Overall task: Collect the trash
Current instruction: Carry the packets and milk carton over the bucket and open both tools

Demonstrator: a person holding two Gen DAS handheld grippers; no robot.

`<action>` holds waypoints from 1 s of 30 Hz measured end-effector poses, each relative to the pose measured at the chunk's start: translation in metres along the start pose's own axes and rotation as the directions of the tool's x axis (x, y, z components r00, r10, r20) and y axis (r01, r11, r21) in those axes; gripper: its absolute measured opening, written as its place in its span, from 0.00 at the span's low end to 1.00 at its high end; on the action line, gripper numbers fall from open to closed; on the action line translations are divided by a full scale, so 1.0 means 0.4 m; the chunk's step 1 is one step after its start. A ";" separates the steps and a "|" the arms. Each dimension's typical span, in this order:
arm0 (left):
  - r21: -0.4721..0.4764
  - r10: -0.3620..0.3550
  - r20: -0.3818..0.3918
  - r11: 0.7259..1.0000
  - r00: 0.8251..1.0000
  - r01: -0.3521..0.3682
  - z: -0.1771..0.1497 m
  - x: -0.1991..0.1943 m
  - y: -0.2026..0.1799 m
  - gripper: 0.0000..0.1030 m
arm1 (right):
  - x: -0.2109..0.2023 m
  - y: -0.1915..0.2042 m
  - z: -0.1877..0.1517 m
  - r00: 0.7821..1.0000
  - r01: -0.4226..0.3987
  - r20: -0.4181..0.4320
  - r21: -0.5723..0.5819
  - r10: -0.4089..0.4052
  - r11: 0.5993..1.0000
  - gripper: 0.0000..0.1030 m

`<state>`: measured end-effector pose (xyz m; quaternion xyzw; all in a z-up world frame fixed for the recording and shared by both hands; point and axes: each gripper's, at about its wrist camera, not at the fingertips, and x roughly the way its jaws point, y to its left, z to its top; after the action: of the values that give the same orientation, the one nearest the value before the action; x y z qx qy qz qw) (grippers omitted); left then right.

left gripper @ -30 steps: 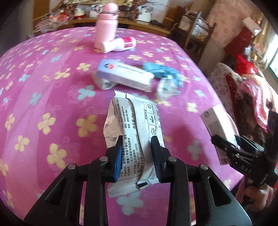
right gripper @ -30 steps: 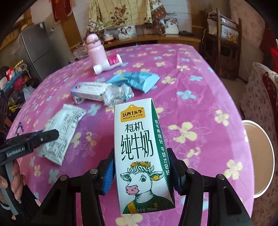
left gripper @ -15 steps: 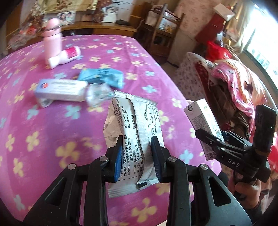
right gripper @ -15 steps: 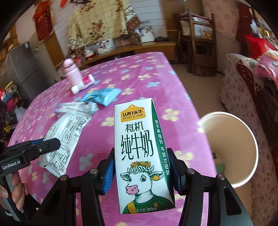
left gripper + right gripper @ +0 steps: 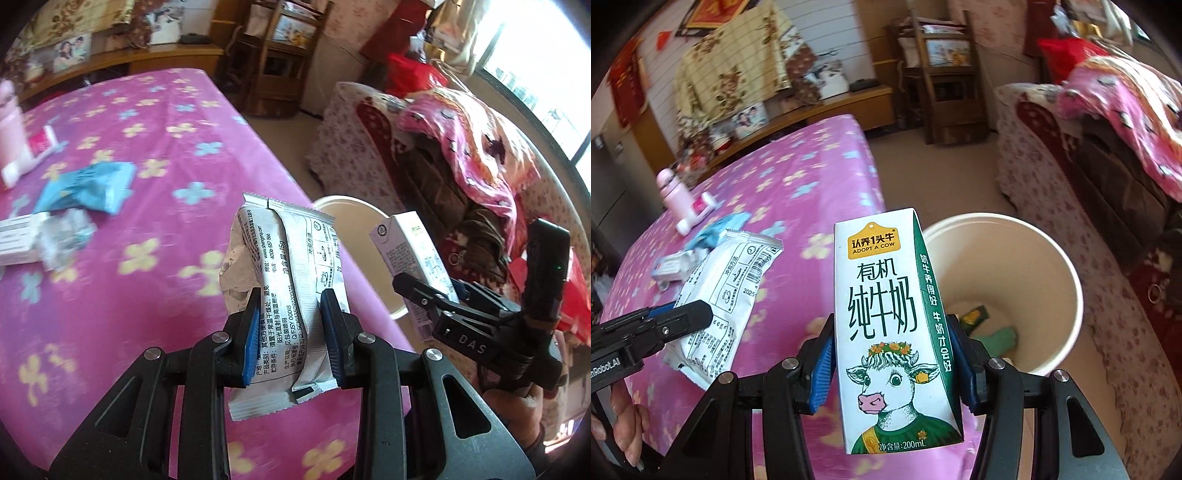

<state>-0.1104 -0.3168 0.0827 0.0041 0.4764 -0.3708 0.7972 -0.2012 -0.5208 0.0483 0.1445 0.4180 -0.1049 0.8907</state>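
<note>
Silver foil first, on your left: the left gripper [image 5: 291, 341] has its blue pads clamped on the wrapper [image 5: 282, 291], held up clear of the pink table [image 5: 110, 295]. To its right, your right gripper [image 5: 892, 360] is clamped on both sides of the milk carton [image 5: 892, 332], upright, and farther right stands the white bin [image 5: 1067, 266] on the floor just off the table's edge. You look to be at the carry-and-drop step: both pieces are lifted but neither sits over the bin's mouth yet. Next, bring each gripper above the opening before you part its jaws; the carton is nearer, so it likely goes first. Only the right view looks down into the bin, where a few scraps already lie; the left view shows just a slice of its rim. More trash waits at far left: a blue packet [image 5: 88, 186] and a box [image 5: 18, 240].
</note>
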 end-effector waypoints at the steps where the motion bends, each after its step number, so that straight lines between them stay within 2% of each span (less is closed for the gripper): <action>1: 0.000 -0.007 -0.006 1.000 1.000 0.007 0.005 0.013 -0.010 0.27 | 0.002 -0.017 0.001 1.000 0.007 -0.001 0.012 -0.007 1.000 0.51; 8: 0.013 -0.035 -0.039 0.999 0.999 0.036 0.043 0.097 -0.061 0.27 | 0.032 -0.106 0.010 0.999 0.048 -0.010 0.072 -0.047 0.996 0.51; 12: 0.033 -0.029 -0.060 0.999 0.998 0.031 0.061 0.150 -0.091 0.27 | 0.063 -0.157 0.005 0.997 0.069 -0.036 0.108 -0.065 0.992 0.51; 15: 0.033 -0.052 -0.077 0.998 0.996 0.054 0.069 0.181 -0.103 0.27 | 0.081 -0.186 0.000 0.996 0.078 -0.053 0.126 -0.072 0.989 0.51; 18: 0.031 -0.084 -0.094 0.996 0.992 0.088 0.077 0.208 -0.113 0.27 | 0.100 -0.209 -0.004 0.994 0.091 -0.069 0.141 -0.082 0.986 0.51; 30: 0.061 -0.104 -0.117 0.992 0.988 0.111 0.110 0.276 -0.168 0.28 | 0.159 -0.294 0.008 0.990 0.122 -0.094 0.227 -0.103 0.966 0.51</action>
<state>-0.0871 -0.4460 0.0459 0.0264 0.5078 -0.4283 0.7470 -0.1949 -0.6361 -0.0191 0.2279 0.4464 -0.1976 0.8424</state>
